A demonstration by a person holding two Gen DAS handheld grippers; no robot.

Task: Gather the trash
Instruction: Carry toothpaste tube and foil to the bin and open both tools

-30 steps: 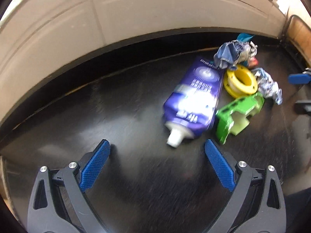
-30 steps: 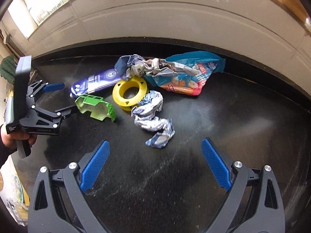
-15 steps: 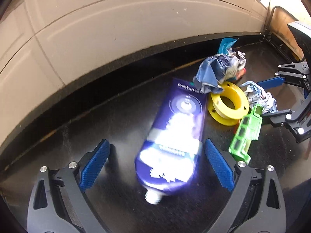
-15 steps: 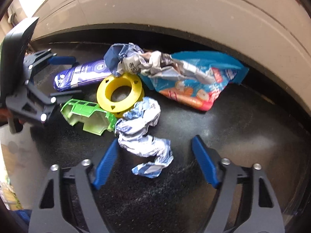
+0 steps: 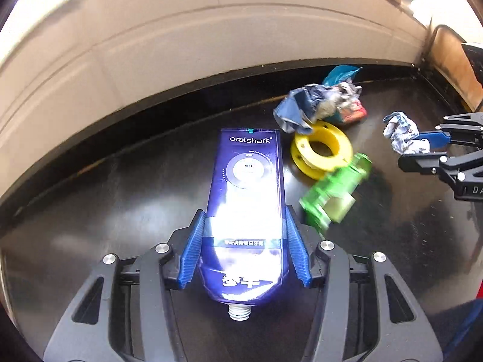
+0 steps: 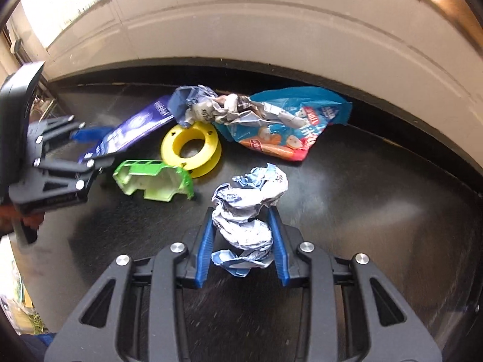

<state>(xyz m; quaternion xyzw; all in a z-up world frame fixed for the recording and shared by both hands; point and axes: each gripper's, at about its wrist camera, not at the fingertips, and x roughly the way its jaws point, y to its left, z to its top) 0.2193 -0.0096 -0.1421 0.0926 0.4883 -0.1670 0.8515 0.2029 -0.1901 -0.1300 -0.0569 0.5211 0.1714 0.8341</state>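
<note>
The left gripper (image 5: 244, 250) has just been closing and now pinches the purple toothpaste tube (image 5: 246, 211) by its sides; the right gripper (image 6: 241, 241) has just been closing on the crumpled white wrapper (image 6: 246, 211) — a second ago both stood wide over bare black tabletop (image 6: 362, 211). Both pieces look ready to lift. The green toy shell (image 6: 154, 182), yellow spool (image 6: 191, 149) and snack bag (image 6: 289, 126) remain farther off.

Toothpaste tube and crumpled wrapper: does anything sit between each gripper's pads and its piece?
Nothing visible does. The left gripper has just closed on the toothpaste tube, and the right gripper on the crumpled wrapper, pads directly against each.
</note>
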